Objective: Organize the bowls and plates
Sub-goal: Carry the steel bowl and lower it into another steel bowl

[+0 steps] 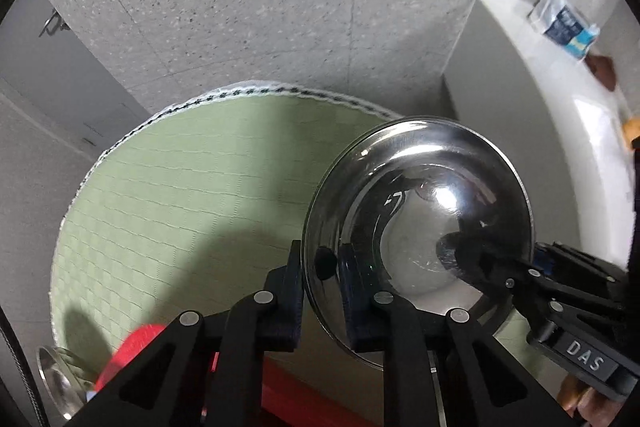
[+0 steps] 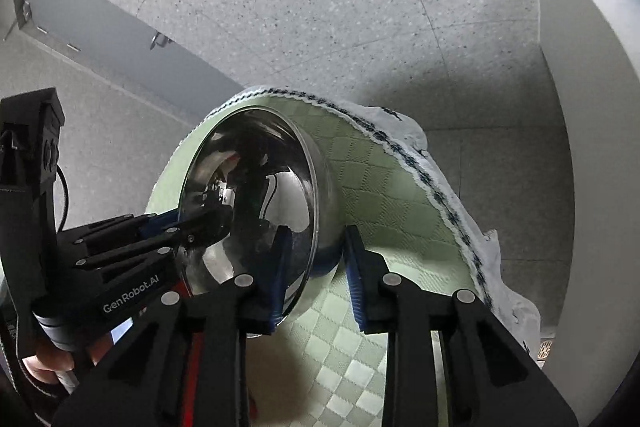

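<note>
Speckled grey floor tiles surround a table under a green checked cloth [image 1: 168,187]. Both tongs pinch the steel bowl [image 1: 420,211], held tilted above the cloth's right part: left tongs [image 1: 320,291] straddle its near rim, right tongs [image 2: 316,267] its wall. Handing over cleanly means one pair releasing only once the other grips firmly. Only the left view shows a red object [image 1: 136,351] and another shiny dish [image 1: 56,383] near-left.

Left gripper [image 1: 320,279] is pinched narrow, one pad on each side of a thin rim. Right gripper [image 2: 316,267] straddles the opposite edge with jaws wider, the left pad against the wall, the right pad [image 2: 356,279] maybe just off it. Both grippers face each other, fingertips nearly meeting.
</note>
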`<control>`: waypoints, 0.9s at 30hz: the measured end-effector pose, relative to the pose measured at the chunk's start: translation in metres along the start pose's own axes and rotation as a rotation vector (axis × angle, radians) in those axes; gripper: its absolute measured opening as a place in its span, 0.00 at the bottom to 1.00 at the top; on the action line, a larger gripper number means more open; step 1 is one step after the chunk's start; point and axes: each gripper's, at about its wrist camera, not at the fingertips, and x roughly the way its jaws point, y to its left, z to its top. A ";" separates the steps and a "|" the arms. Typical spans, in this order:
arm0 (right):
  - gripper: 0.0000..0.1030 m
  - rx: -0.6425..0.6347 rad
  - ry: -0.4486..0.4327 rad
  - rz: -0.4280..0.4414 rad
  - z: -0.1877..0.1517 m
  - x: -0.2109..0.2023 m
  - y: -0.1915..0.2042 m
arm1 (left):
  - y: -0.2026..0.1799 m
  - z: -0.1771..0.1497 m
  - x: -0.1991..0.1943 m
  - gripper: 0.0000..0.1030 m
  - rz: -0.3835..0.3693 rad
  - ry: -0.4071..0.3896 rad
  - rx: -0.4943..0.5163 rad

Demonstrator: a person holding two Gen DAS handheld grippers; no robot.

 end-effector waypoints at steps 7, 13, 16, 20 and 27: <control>0.25 -0.012 -0.115 -0.014 -0.023 -0.060 0.027 | 0.002 -0.018 -0.057 0.12 -0.083 -0.140 0.022; 0.25 -0.042 -0.216 -0.051 -0.060 -0.102 0.086 | 0.033 -0.060 -0.104 0.12 -0.140 -0.240 0.046; 0.25 -0.064 -0.253 -0.082 -0.083 -0.108 0.126 | 0.066 -0.095 -0.132 0.12 -0.163 -0.270 0.049; 0.25 -0.090 -0.280 -0.100 -0.111 -0.102 0.177 | 0.115 -0.139 -0.165 0.12 -0.163 -0.303 0.056; 0.25 -0.134 -0.252 -0.085 -0.150 -0.059 0.261 | 0.218 -0.219 -0.217 0.12 -0.117 -0.314 0.012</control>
